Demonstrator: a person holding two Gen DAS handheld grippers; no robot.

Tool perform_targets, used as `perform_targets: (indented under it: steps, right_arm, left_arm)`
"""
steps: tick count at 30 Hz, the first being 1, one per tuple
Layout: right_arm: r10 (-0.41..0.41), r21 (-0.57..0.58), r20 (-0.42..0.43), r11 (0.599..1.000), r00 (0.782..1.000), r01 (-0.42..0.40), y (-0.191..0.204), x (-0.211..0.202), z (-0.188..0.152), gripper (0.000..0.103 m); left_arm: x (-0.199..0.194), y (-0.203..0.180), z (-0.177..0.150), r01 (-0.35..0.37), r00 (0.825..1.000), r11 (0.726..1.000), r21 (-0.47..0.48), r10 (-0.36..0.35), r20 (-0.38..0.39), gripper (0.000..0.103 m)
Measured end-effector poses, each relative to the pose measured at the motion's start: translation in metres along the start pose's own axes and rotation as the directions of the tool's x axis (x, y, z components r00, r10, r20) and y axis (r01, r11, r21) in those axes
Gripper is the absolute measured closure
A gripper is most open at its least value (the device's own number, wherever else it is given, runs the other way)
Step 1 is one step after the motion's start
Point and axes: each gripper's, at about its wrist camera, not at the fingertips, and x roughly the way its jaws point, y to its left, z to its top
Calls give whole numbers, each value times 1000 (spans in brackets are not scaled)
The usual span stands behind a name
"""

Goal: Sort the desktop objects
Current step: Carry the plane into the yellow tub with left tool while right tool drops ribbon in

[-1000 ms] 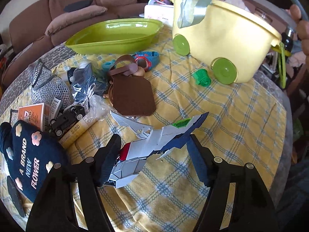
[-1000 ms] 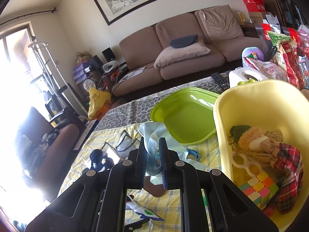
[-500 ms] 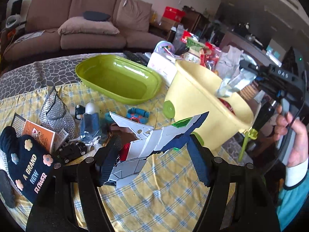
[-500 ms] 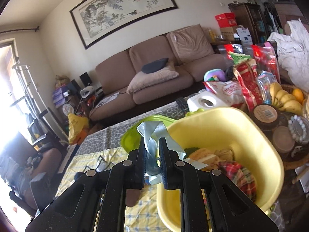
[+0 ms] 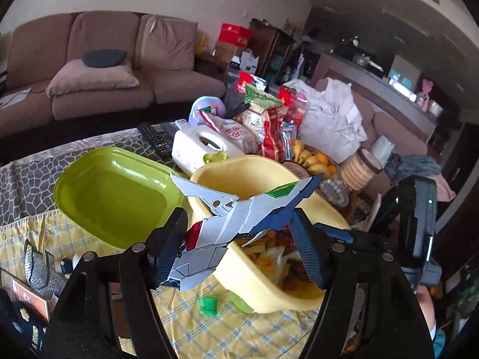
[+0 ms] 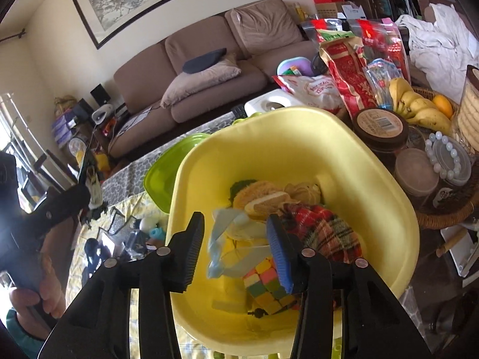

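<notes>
Right tool: the right tool (image 6: 236, 251) has just spread its two fingers wide. Half a second ago they were pressed together on a pale blue ribbon bow. Now they pinch nothing.
Ribbon: the soft pale blue ribbon bow (image 6: 223, 248) is loose between the open fingers, just over the inside of the big yellow plastic tub (image 6: 299, 137). It looks like it is dropping in.
In the tub: a small cube puzzle with pastel squares (image 6: 269, 284), a red checked cloth toy (image 6: 326, 230) and a fuzzy tan toy (image 6: 263, 194) already lie in there.
What it means: I think the ribbon is now sorted. The right tool is free to go and fetch another thing.
Left tool: the left tool (image 5: 239, 248) is pinching a grey, white and blue toy jet plane with a green window (image 5: 239, 218) across its body. A second ago the plane was low over the yellow checked cloth on the desk (image 5: 239, 329). Now it is lifted up, right in front of the tub, near the rim.
Next, I think: the plane goes into the tub too. Its long pointy wings stick out past the fingers, so they could bump the rim.
Still waiting: a small green plastic spool (image 5: 208, 305) sits on the cloth beside the tub. A wire mesh pouch (image 5: 39, 266) and an orange box (image 5: 30, 299) lie at the left edge.
Green dish: the wide lime green plastic dish (image 5: 110, 194) stands just behind the tub with nothing in it.
</notes>
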Motion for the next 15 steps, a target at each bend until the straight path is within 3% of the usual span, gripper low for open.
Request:
perform_targets:
  steps: [1,8,15]
  right_arm:
    - [-8,7,17,1000,1000,7,-4,-4,0,45]
    - [-37,106,176,994,984,19,-30,-40,7,30]
    - [-49,175,194,984,980,14,-53,-44,11,30]
  left_arm:
    - [8,-7,5,4,1000,1000,5,-4,-6,35]
    - [77,-42,23,-11,996,998,58,16,-82,35]
    - [144,-68,21,-75,972,980,183,113,-208,35]
